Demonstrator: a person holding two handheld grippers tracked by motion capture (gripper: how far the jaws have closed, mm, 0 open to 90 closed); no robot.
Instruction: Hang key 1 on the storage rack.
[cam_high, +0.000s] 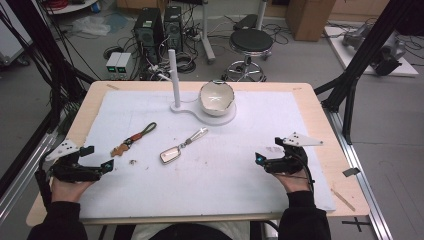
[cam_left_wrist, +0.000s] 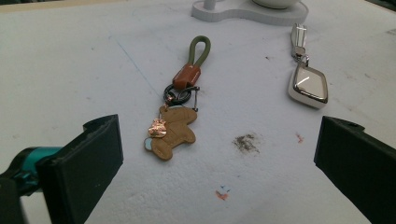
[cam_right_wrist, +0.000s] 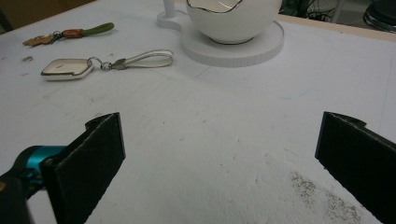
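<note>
A person is holding the left gripper (cam_high: 98, 159) and right gripper (cam_high: 268, 152) with jaws spread wide and empty over a white mat (cam_high: 250, 185), where a light, floppy tan bear-shaped keychain with a green loop (cam_left_wrist: 176, 116) is lying just ahead of the left one, likely easiest pinched at its stiffer brown collar.

Overhead forward-down, two low tabletop views, shared keychains (cam_left_wrist: 175, 119)

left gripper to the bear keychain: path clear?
Nothing visible in the way. The bear keychain lies flat on the white mat, straight ahead between the left gripper's open jaws. The white fob sits off to one side.
</note>
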